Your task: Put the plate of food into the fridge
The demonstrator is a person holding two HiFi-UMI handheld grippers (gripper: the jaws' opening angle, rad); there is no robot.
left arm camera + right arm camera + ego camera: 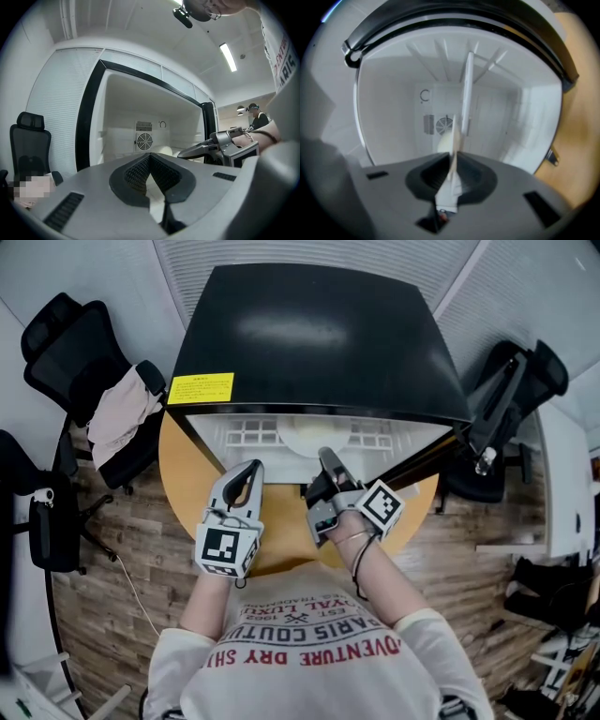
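Note:
A black mini fridge (319,334) stands open on a round wooden table (187,474), its white inside facing me. The white plate (302,434) lies just inside the opening, with a pale lump of food (446,139) on it. My right gripper (326,457) reaches into the opening, shut on the plate's near rim. In the right gripper view the plate (465,93) shows edge-on as a thin white strip running out from the right gripper (452,157). My left gripper (253,466) hovers just left of it before the fridge, fingertips together and holding nothing. From the left gripper (149,156) I see the right gripper (206,147) beside me.
The fridge door (427,457) stands swung open to the right. A fan grille (144,140) sits on the fridge's back wall. Black office chairs stand at the left (70,343) and the right (511,390) of the table; the left one holds clothing.

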